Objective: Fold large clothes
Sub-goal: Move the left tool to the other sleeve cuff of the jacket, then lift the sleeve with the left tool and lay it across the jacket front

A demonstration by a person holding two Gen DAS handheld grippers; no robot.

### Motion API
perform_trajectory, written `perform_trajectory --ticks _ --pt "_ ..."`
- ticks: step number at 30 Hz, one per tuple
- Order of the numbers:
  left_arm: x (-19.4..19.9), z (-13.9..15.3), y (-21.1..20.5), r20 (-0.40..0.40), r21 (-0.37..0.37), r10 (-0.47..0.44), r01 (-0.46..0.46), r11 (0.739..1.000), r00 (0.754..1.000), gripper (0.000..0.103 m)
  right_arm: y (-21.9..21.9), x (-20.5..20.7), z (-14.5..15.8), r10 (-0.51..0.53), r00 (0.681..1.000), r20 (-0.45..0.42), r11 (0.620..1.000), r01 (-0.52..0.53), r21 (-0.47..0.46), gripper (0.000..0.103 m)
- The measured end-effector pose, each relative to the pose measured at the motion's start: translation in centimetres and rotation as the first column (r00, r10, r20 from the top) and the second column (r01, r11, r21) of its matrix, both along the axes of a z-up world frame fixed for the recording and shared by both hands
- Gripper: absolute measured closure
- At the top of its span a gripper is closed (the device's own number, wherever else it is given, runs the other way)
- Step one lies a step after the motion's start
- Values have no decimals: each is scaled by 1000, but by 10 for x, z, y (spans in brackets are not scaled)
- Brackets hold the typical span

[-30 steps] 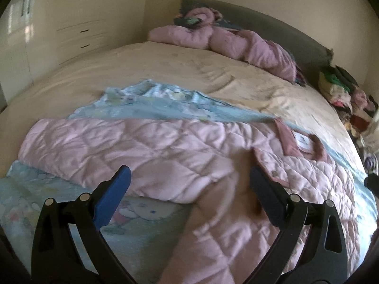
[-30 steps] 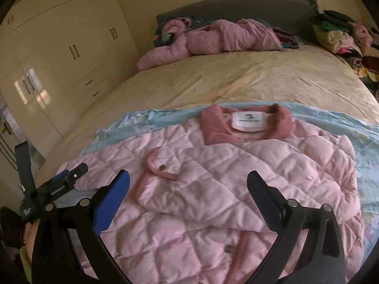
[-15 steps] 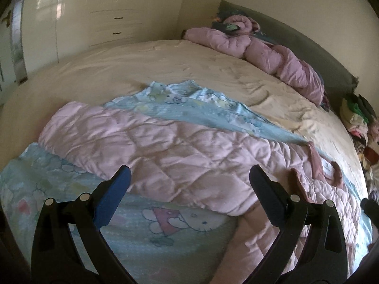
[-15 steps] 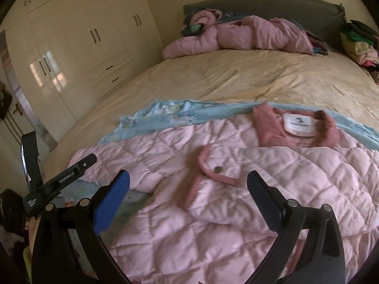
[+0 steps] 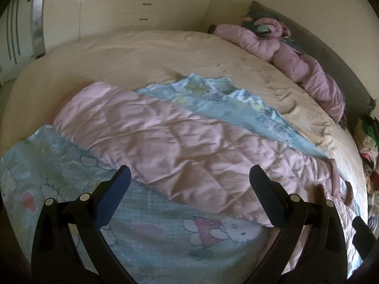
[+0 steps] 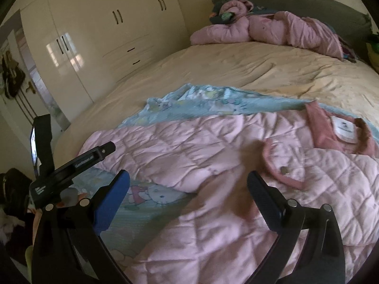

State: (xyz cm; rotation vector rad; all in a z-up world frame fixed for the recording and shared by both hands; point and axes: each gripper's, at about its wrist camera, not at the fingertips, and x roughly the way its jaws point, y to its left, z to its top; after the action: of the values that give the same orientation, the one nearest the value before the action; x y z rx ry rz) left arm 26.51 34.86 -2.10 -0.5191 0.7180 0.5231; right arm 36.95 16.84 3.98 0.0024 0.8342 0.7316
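Far left in the right wrist view: cream wardrobe with dark handles. Left tongs spread wide, holding nothing, hovering over the near edge of the blue cartoon-print blanket. Same tongs show as a black body at the left edge of the right wrist view, above the blanket's near left corner.

Pink quilted jacket lies flat across the blanket, sleeve stretched toward the left; its cuff end reaches past the blanket's edge onto the beige bed cover. In the right wrist view the jacket fills the near middle and right, a front panel with a darker pink trim and a snap button folded over the body. Collar in darker pink with a white label sits at the far right of the jacket, blanket strip just beyond it.

Right tongs also spread wide, holding nothing, above the jacket's lower part where sleeve meets body; contact with fabric cannot be told.

Far right by the dark headboard: a second pink puffy garment crumpled on the bed. A pile of mixed clothes sits at the right edge in the left wrist view.
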Motion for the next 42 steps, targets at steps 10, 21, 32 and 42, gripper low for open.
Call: perform_trajectory --ticks 10,21,32,42 --pt "3 -43 38 -95 -39 93 -97 995 991 10 29 0 -28 43 998 -49 999 -44 -14 4" --pt "8 -70 85 -36 -124 186 -189 974 982 10 -5 8 -40 6 995 -97 1000 -8 -16 4" --pt "-13 -26 89 158 -106 207 -192 976 965 87 -85 -7 -27 -90 992 -87 995 93 39 4" --pt "-25 52 54 297 -7 113 -116 993 948 88 -153 -25 -13 -178 981 -72 981 183 69 4"
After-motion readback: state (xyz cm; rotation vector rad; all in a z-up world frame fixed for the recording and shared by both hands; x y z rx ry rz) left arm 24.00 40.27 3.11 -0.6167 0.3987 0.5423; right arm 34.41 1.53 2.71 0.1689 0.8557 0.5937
